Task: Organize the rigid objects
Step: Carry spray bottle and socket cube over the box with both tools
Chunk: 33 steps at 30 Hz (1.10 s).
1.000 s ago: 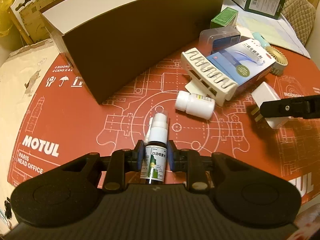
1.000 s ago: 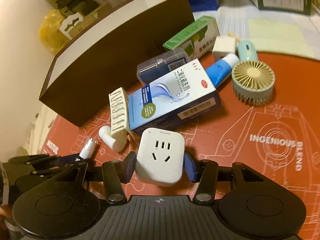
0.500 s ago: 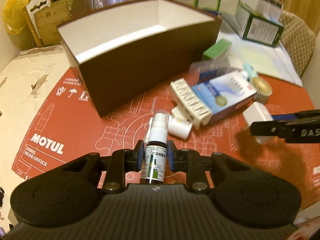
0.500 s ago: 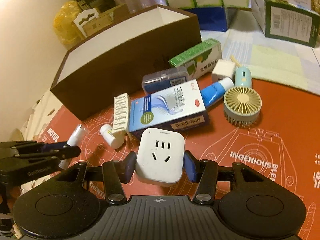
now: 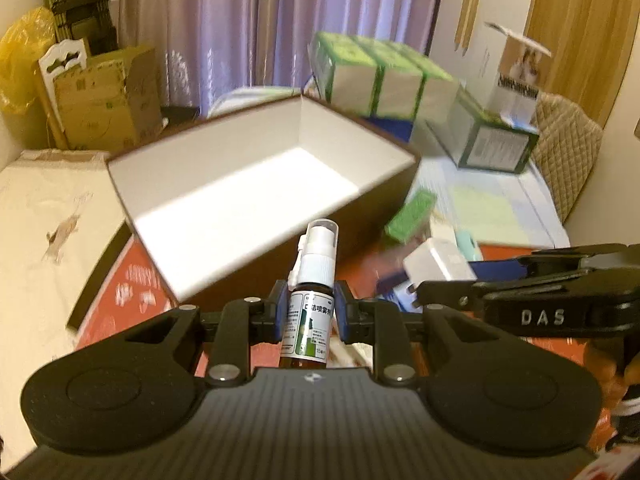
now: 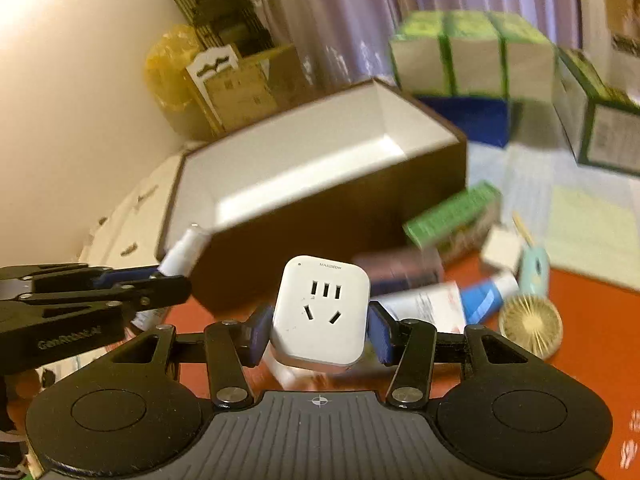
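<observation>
Showing only rightward: round fan (image 6: 530,326) beside blue tube (image 6: 486,296).

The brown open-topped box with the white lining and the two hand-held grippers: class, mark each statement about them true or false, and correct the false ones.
1. The left gripper is clamped on a small brown spray bottle with a white nozzle. True.
2. The right gripper is empty. False: it holds a white square plug adapter.
3. The brown open-topped box with the white lining shows nothing on its visible floor. True.
4. The round cream handheld fan lies inside the box. False: it lies on the red printed mat, outside the box.
5. The spray bottle is lying on the mat. False: it is held in the air between the left gripper's pads.
</observation>
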Available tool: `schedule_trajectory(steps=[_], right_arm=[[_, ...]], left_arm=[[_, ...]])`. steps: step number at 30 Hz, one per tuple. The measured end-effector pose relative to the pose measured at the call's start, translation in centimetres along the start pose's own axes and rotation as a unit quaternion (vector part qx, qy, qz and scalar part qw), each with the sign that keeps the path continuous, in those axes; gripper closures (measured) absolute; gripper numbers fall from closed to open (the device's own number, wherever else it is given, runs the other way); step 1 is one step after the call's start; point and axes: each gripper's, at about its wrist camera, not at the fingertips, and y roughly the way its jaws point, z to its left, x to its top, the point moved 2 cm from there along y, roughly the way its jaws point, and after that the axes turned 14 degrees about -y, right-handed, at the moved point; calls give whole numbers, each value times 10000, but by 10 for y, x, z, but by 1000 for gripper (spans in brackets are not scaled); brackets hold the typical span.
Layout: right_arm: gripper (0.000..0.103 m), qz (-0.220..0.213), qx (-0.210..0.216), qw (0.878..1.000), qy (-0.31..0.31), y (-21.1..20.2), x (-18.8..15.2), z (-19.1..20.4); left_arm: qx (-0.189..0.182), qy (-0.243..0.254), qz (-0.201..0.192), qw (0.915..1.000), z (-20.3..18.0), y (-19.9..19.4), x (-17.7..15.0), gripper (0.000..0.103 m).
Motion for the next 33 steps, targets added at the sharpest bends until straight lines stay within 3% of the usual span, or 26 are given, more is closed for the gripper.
schedule_trajectory(steps=[9, 14, 23, 33], right_arm=[[55, -392, -74, 9989, -232, 46, 80, 30], [55, -268, -285, 9984, -419, 87, 112, 43], [55, 483, -639, 9948, -632, 159, 115, 32], [55, 1184, -747, 9883, -609, 200, 109, 16]], left_arm=[[-54, 202, -115, 9997, 42, 30, 67, 83], [-32, 274, 69, 9996, 69, 60, 90, 83], [-40, 445, 743, 9962, 92, 121, 96, 83], [-9, 566, 1267, 9903, 101, 159, 93, 83]])
